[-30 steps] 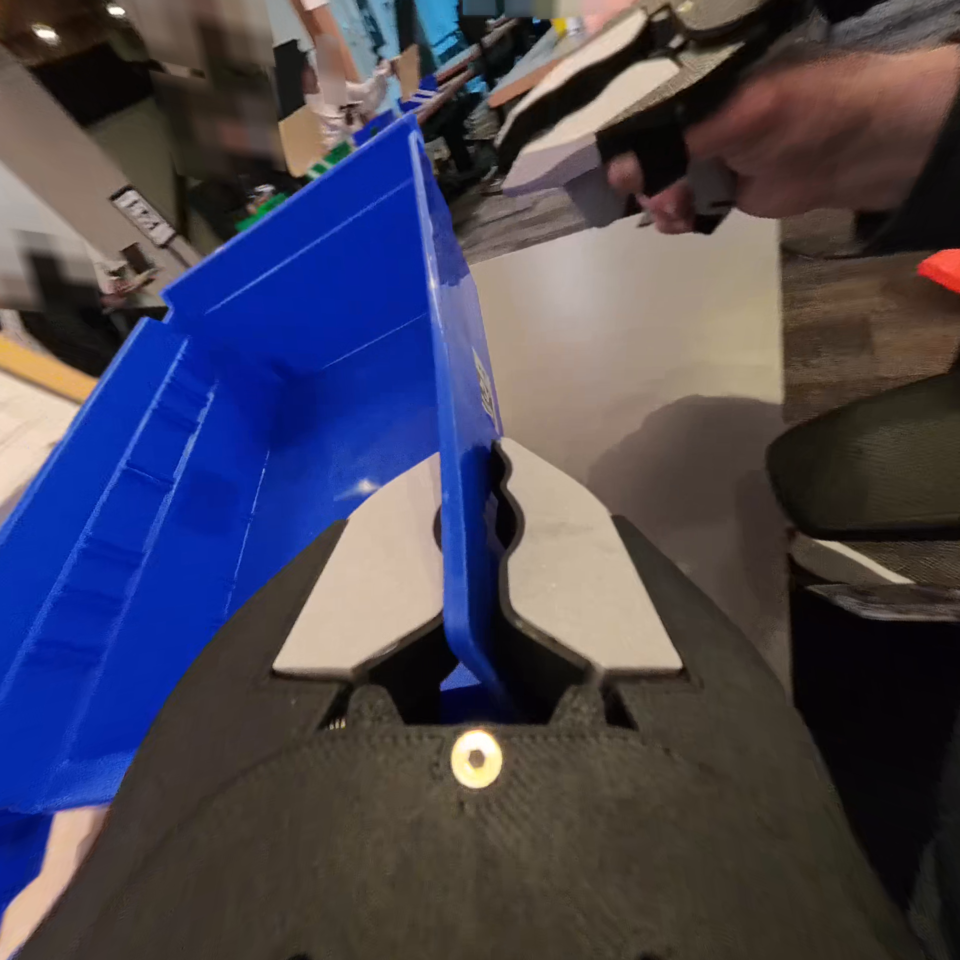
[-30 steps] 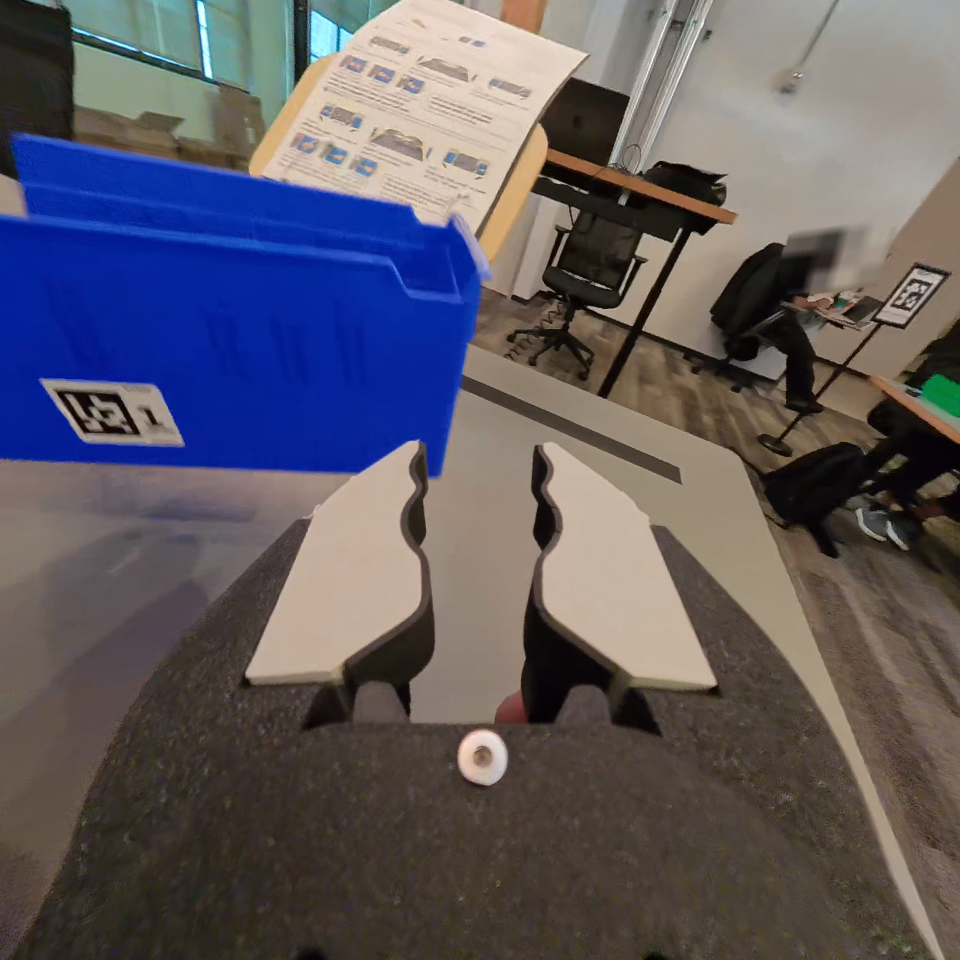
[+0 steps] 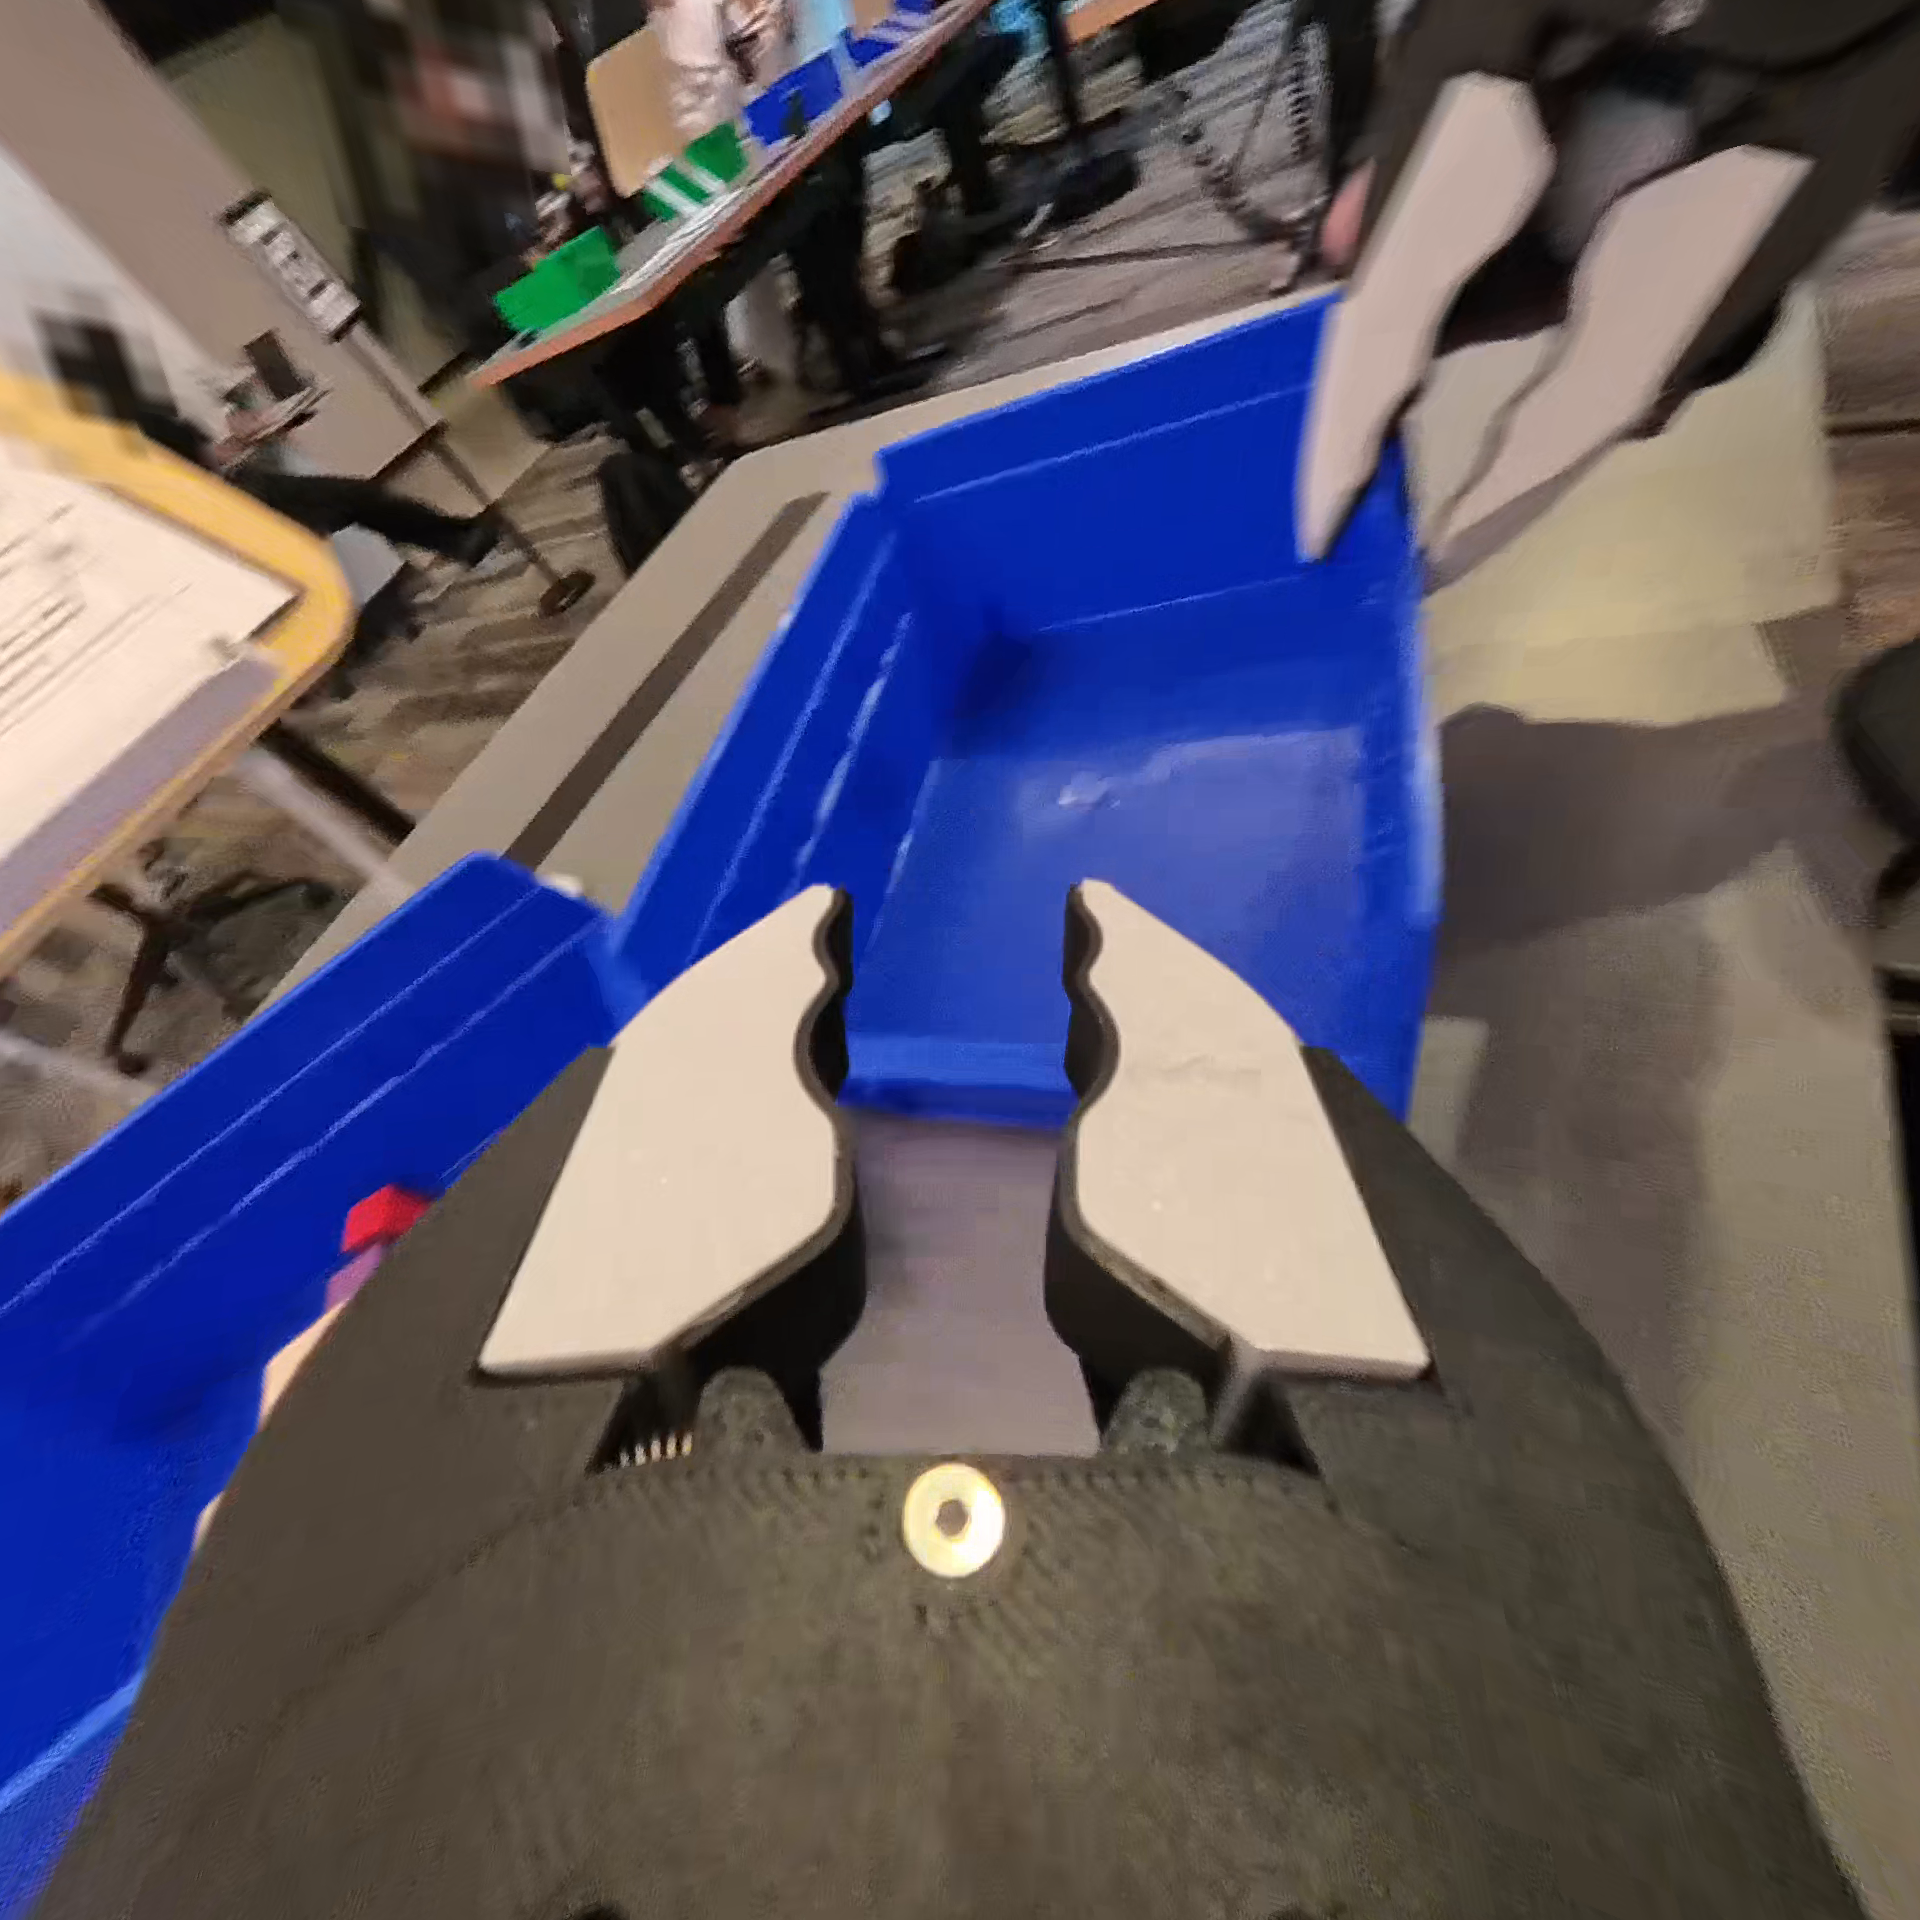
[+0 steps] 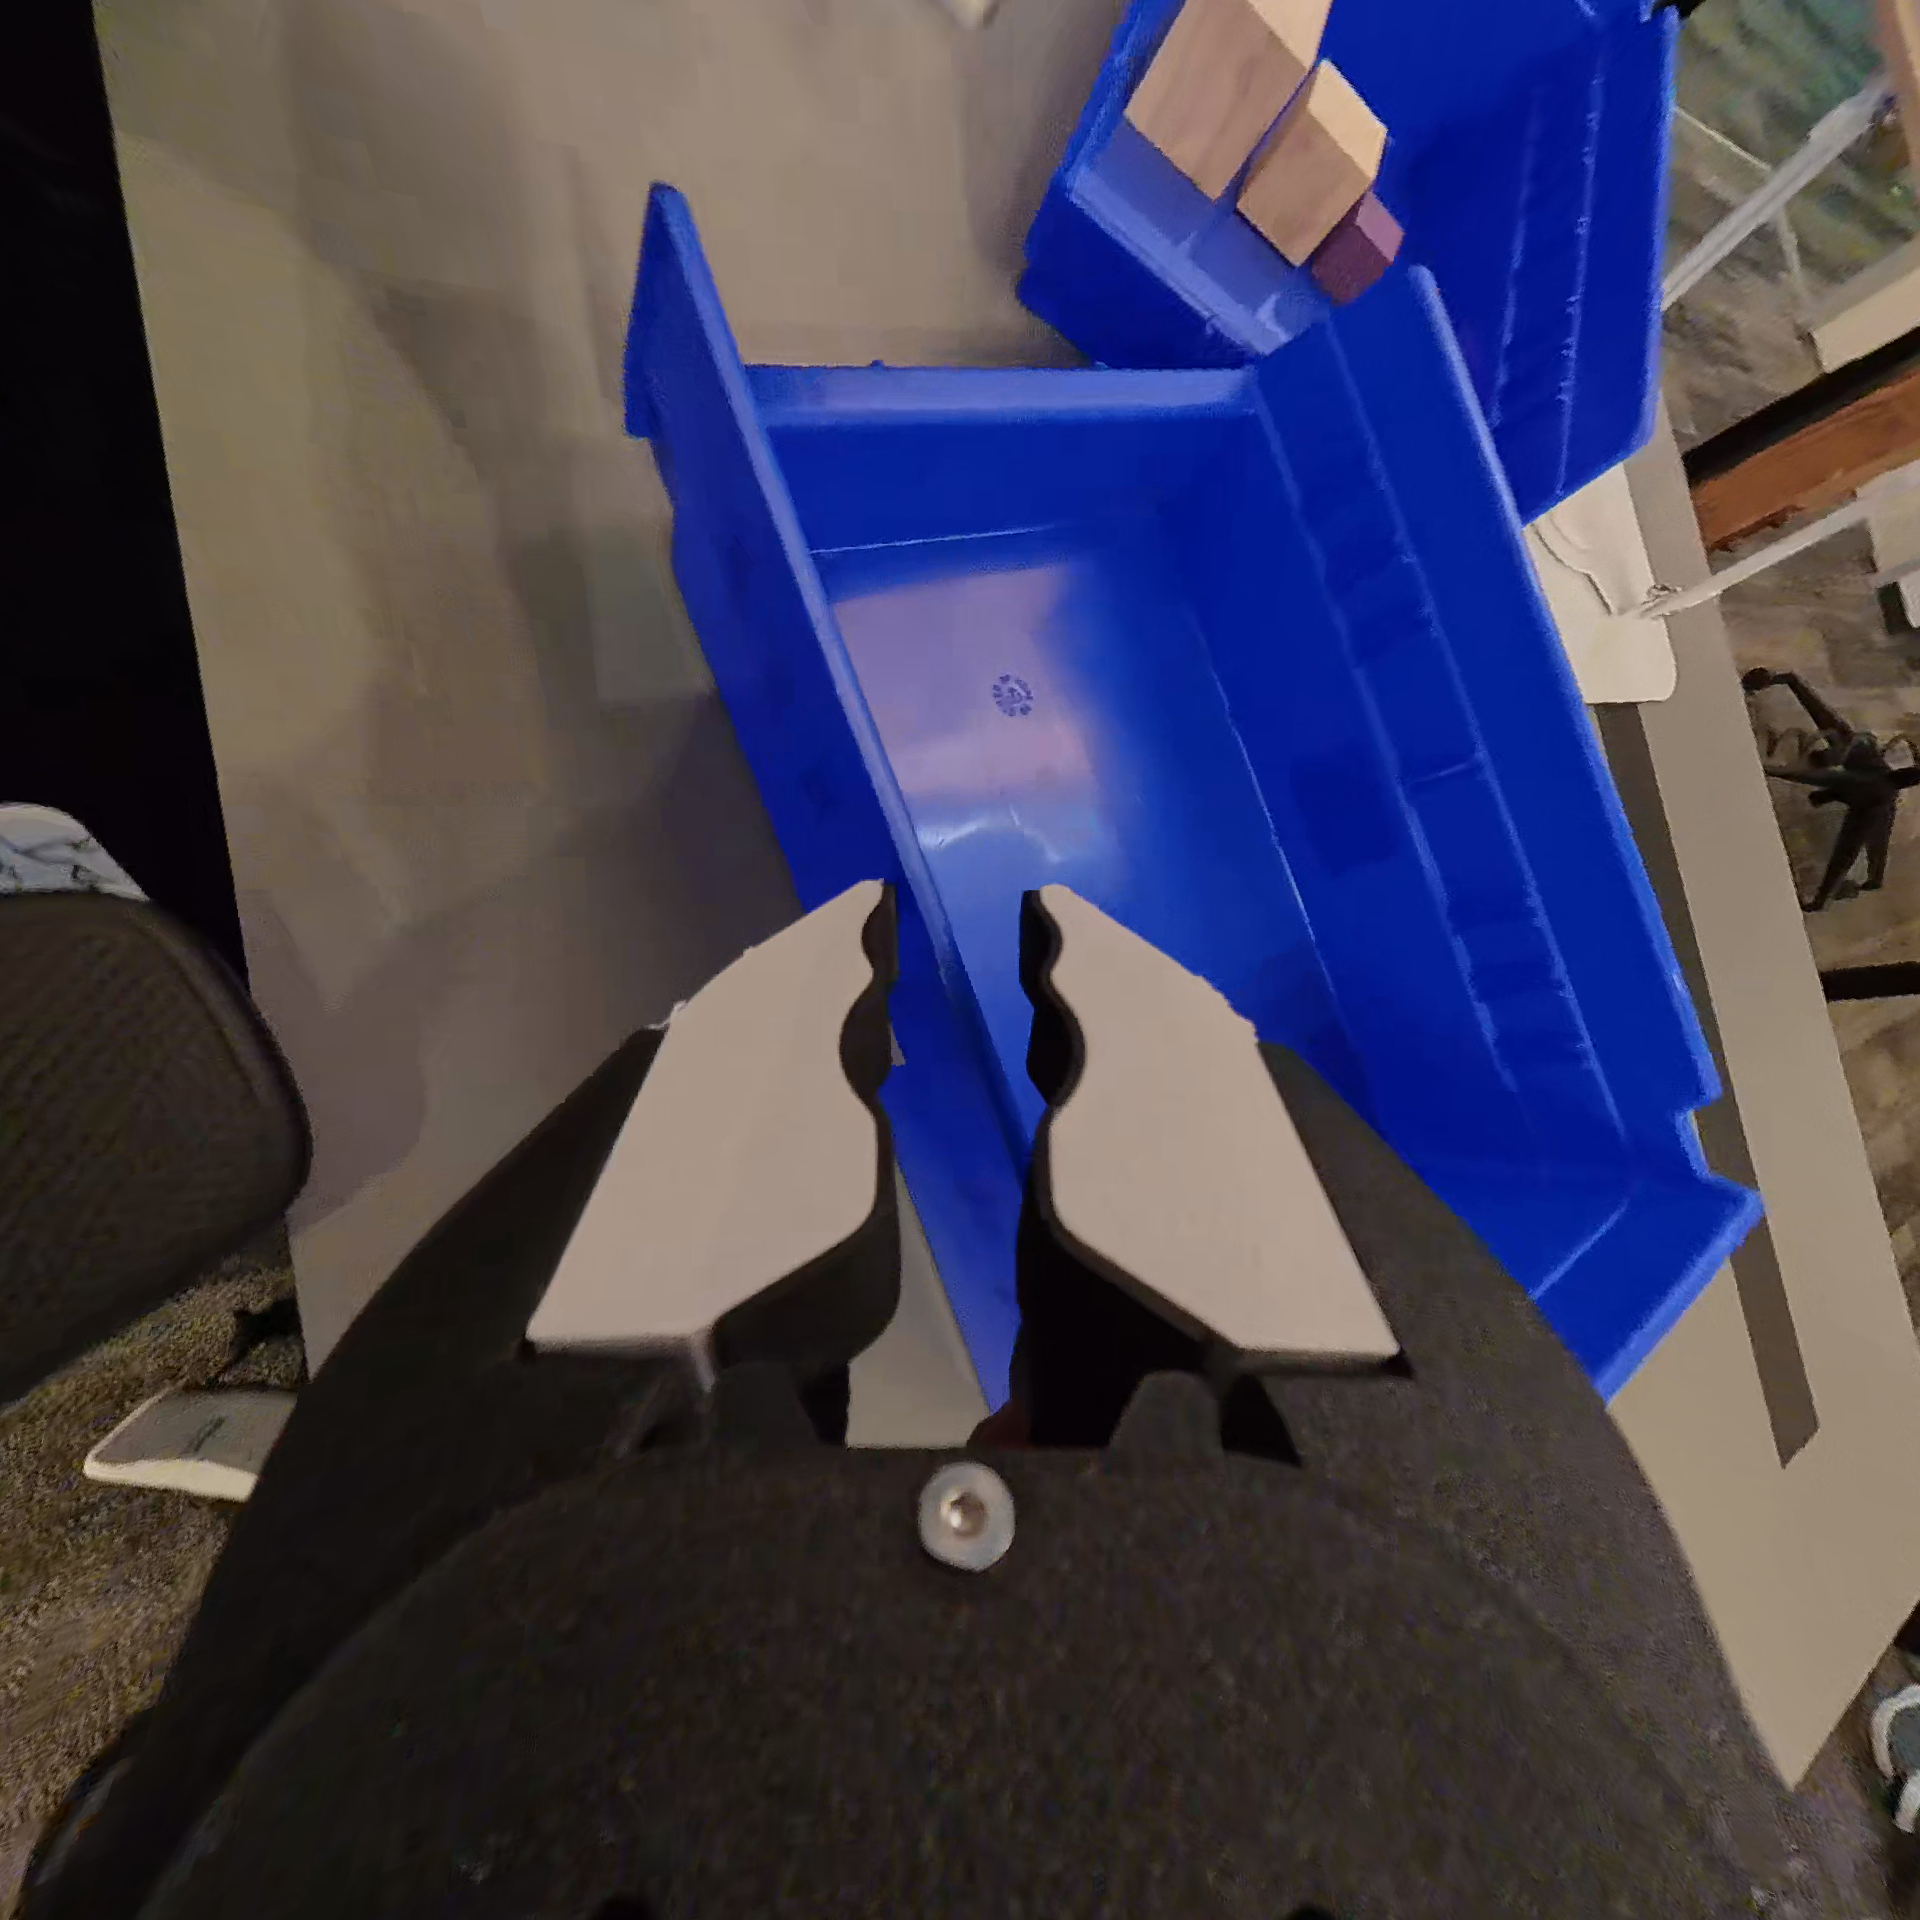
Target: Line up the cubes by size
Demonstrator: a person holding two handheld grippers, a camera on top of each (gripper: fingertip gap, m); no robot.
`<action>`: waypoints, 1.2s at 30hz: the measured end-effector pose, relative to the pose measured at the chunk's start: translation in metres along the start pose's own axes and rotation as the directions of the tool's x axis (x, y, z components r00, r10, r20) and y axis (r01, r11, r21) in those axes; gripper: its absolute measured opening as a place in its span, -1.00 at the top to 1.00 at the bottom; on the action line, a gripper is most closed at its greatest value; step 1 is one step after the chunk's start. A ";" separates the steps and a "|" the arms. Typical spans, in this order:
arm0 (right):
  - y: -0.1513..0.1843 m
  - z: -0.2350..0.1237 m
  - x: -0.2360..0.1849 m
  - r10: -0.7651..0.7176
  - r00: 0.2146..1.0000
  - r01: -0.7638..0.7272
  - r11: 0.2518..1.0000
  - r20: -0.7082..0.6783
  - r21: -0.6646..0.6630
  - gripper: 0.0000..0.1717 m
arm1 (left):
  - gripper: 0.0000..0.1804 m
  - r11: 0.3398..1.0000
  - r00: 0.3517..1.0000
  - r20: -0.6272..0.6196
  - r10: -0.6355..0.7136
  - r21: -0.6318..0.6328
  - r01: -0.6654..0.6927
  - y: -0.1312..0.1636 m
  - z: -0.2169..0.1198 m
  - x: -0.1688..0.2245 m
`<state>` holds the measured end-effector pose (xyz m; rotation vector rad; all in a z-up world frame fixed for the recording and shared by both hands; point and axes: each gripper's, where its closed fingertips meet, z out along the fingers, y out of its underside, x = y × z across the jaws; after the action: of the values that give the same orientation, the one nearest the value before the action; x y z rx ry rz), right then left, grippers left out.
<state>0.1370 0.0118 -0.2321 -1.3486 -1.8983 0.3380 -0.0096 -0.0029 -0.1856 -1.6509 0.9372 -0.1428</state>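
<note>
Blue plastic bin (image 3: pixel 1143 831) lies ahead of the left gripper (image 3: pixel 956 914), fingers apart on nothing; cubes (image 3: pixel 379 1221) sit in the left bin (image 3: pixel 260 1195). Right gripper (image 4: pixel 956 904) fingers straddle the bin's wall (image 4: pixel 935 1039), not clamped; round moulded mark (image 4: pixel 1013 694) unreadable; grey desk (image 4: pixel 416 520) beside.

Two bins (image 4: pixel 1039 468) (image 4: pixel 1558 312) sit touching on the table (image 4: pixel 416 416); wooden blocks (image 4: pixel 1247 125) lie in one.

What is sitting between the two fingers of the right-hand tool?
In the right wrist view, the side wall of the empty blue bin runs between the right gripper's fingers. A gap still shows on one side, so they straddle it rather than clamp it.
</note>
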 end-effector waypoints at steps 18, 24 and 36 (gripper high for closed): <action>0.065 -0.039 0.023 -0.045 0.978 0.043 0.999 0.203 0.017 0.92 | 0.94 0.903 0.968 0.226 0.108 -0.431 0.000 0.099 0.010 -0.078; 0.089 -0.052 0.035 -0.034 0.964 0.037 0.999 0.265 -0.006 0.92 | 0.95 0.860 0.960 0.249 0.125 -0.510 0.021 0.119 -0.019 -0.098; 0.097 -0.075 0.069 0.153 0.979 -0.128 0.975 0.135 -0.180 0.52 | 0.77 0.857 0.915 0.403 0.026 -0.480 0.187 0.134 -0.095 -0.146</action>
<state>0.2467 0.0968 -0.2102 -1.6171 -1.9947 0.3622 -0.2260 0.0164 -0.2160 -2.1081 0.6133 0.4125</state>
